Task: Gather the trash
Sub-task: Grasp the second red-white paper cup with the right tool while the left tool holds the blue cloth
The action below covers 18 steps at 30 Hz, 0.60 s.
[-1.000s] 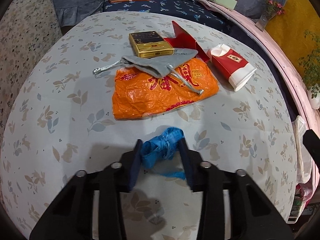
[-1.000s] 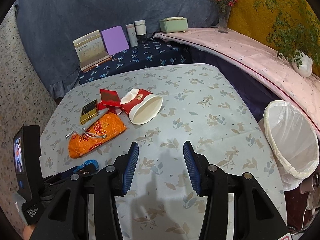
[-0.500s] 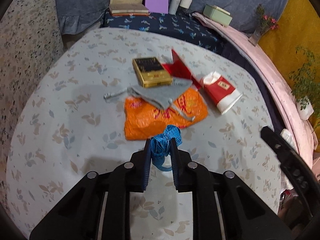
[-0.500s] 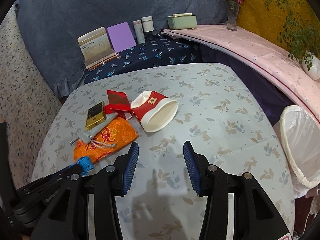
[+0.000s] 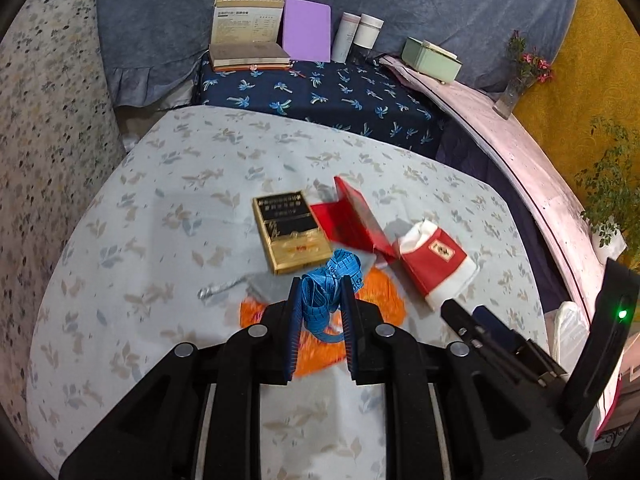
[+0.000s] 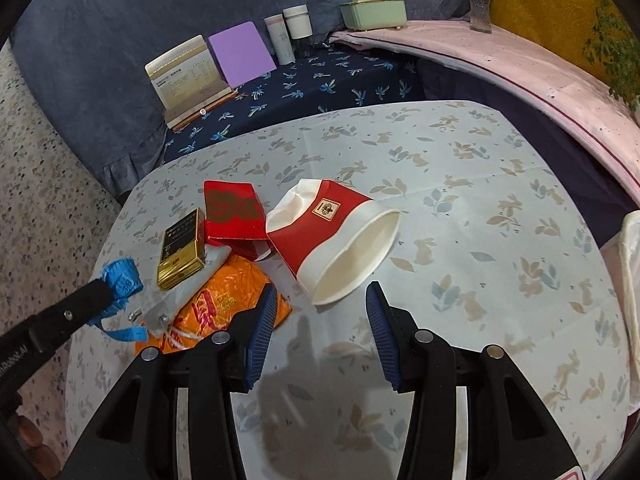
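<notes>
Clearly, the left gripper [image 5: 320, 290] has its jaws pinched on a crumpled blue measuring tape [image 5: 329, 285], held above the table [image 5: 160, 200]; a loose end of the tape dangles below the fingers, and the jaws have just been closing on it. Behind the tape, the orange plastic bag [image 5: 384, 296] is blurred and largely covered by the gripper, so its print cannot be read in this view, and a grey pouch [image 5: 264, 282] on it shows only as a smear with a silvery cord. Farther back lie a gold box [image 5: 290, 236] and a red folded card [image 5: 352, 224], then a crushed red-and-white paper cup [image 6: 334, 236] on its side, its mouth toward the right gripper [image 6: 320, 308]. That gripper's jaws stand spread with nothing between them, just short of the cup's rim. At the far right edge a white bin liner [image 6: 632, 280] is cut off by the frame, so its bin cannot be made out.
</notes>
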{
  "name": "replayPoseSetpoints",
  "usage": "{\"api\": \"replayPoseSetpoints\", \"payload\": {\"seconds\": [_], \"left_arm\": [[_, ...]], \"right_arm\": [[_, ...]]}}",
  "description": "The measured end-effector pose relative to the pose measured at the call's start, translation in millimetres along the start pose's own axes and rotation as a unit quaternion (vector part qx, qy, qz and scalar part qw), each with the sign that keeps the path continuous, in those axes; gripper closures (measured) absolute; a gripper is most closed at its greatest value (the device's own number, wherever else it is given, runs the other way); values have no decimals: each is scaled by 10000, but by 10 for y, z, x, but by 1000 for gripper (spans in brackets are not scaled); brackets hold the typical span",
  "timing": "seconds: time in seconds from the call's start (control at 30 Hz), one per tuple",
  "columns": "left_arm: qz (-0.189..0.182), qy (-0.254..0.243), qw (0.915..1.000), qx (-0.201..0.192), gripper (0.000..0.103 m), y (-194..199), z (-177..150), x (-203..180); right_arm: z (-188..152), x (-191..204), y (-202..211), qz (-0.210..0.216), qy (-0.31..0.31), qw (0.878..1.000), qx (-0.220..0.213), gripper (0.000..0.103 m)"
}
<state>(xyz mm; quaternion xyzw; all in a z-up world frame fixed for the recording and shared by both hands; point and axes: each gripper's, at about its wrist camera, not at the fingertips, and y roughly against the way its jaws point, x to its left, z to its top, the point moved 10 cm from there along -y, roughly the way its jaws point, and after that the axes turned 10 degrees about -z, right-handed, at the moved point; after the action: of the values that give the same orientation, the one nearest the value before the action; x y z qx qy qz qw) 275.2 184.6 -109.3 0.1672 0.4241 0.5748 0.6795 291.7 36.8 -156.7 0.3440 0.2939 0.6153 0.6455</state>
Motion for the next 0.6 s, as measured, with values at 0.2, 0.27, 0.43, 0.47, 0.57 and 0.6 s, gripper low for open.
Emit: {"api": "replayPoseSetpoints", "payload": {"seconds": [0.2, 0.27, 0.43, 0.47, 0.57, 0.6], "left_arm": [[-2, 6, 10000, 31, 85, -148, 103, -3], [2, -7, 10000, 52, 85, -181, 110, -12], [0, -47, 10000, 80, 85, -214, 110, -59], [-7, -62, 10000, 76, 85, -210, 110, -81], [-28, -113, 9999, 68, 85, -192, 106, -149], [-39, -135, 9999, 64, 85, -181, 104, -185]], "right_arm": [[25, 52, -187, 7, -5, 10000, 92, 59], [30, 60, -213, 24, -17, 9999, 98, 63], [37, 82, -234, 171, -17, 9997, 177, 93], [44, 81, -220, 208, -30, 9996, 169, 97], [87, 58, -90, 244, -24, 9997, 9, 100], [111, 34, -31, 228, -33, 9997, -60, 100]]}}
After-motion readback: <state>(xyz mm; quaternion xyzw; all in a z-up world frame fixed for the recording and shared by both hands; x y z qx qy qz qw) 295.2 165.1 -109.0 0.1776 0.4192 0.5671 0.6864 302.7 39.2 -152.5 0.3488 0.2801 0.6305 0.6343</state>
